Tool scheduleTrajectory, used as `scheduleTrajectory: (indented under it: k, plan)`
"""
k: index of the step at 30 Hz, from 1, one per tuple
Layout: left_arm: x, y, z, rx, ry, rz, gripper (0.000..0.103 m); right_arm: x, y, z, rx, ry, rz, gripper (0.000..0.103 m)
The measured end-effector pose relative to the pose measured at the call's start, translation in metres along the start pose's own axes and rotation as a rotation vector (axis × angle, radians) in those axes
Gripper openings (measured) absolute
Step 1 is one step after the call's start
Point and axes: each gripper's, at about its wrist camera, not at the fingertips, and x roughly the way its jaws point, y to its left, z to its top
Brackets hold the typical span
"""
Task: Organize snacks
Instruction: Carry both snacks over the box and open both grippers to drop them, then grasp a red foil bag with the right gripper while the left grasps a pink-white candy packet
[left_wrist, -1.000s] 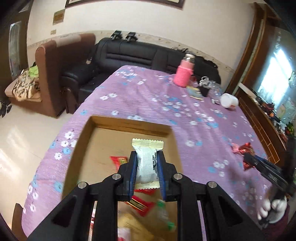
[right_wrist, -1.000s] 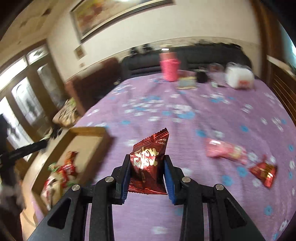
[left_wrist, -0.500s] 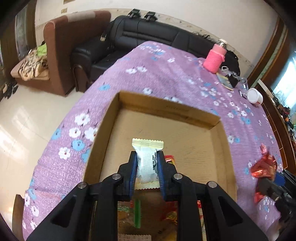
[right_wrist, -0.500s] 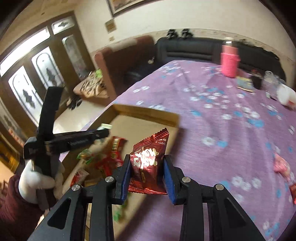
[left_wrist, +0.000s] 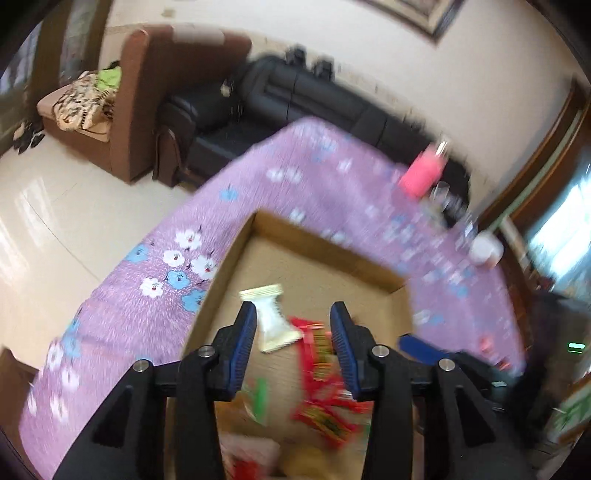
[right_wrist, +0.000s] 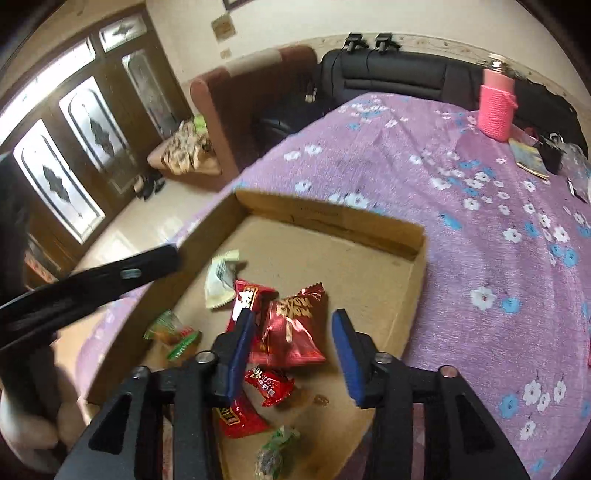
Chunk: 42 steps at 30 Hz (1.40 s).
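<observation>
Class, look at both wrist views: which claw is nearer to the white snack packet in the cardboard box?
Left. The white snack packet lies just beyond the open left claw; the open right claw hangs over the dark red packet, farther off.

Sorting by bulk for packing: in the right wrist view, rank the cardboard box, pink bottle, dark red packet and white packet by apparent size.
1. cardboard box
2. dark red packet
3. pink bottle, though it is far off, so unsure
4. white packet

Snack packets (right_wrist: 291, 332) lie inside the box (right_wrist: 328, 216); bottle (right_wrist: 496, 107) apparently far behind.
</observation>
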Motion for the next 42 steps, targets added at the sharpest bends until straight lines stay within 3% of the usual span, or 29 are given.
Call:
scheduleTrajectory:
  k: [4,6,8,13,17,19,20,22,25,29,32,34,36,40,42]
  plan:
    - [-0.057,-0.021,-0.023,-0.103,-0.147,-0.113,0.065,-0.035,-0.028,-0.005,0.073,-0.082,0.001,0.058]
    - [-0.077,-0.031,-0.039,-0.15,-0.18,-0.153,0.066,-0.05,-0.048,-0.009,0.109,-0.109,-0.027,0.058]
    - [-0.086,-0.041,-0.049,-0.15,-0.167,-0.135,0.067,-0.064,-0.071,-0.014,0.157,-0.122,-0.058,0.058]
    - [-0.101,-0.054,-0.076,-0.088,-0.166,-0.003,0.067,-0.089,-0.117,-0.018,0.268,-0.131,-0.077,0.058]
    - [-0.098,-0.08,-0.098,0.056,-0.222,0.017,0.067,-0.11,-0.157,-0.012,0.322,-0.177,-0.121,0.058]
    - [-0.091,-0.087,-0.097,0.083,-0.185,-0.028,0.074,-0.125,-0.182,-0.015,0.329,-0.193,-0.161,0.058]
    - [-0.089,-0.091,-0.096,0.099,-0.164,-0.04,0.084,-0.131,-0.192,-0.018,0.328,-0.201,-0.183,0.058]
    - [-0.081,-0.104,-0.093,0.168,-0.116,-0.016,0.091,-0.14,-0.221,-0.026,0.32,-0.193,-0.26,0.058]
    - [-0.075,-0.109,-0.094,0.185,-0.069,-0.084,0.091,-0.138,-0.253,-0.036,0.343,-0.145,-0.32,0.058]
    - [-0.054,-0.106,-0.104,0.098,0.017,-0.209,0.091,-0.12,-0.284,-0.039,0.361,-0.09,-0.405,0.058]
    - [-0.043,-0.104,-0.113,0.06,0.068,-0.246,0.091,-0.105,-0.313,-0.043,0.402,-0.05,-0.423,0.057]
    - [-0.036,-0.103,-0.115,0.051,0.102,-0.237,0.091,-0.097,-0.327,-0.05,0.46,0.0,-0.372,0.057]
    - [-0.036,-0.102,-0.114,0.053,0.098,-0.239,0.091,-0.104,-0.324,-0.059,0.503,-0.003,-0.278,0.057]
    - [-0.035,-0.112,-0.112,0.095,0.083,-0.242,0.091,-0.11,-0.283,-0.091,0.565,0.093,0.132,0.057]
    - [-0.031,-0.118,-0.114,0.114,0.1,-0.255,0.091,-0.119,-0.269,-0.105,0.583,0.105,0.276,0.057]
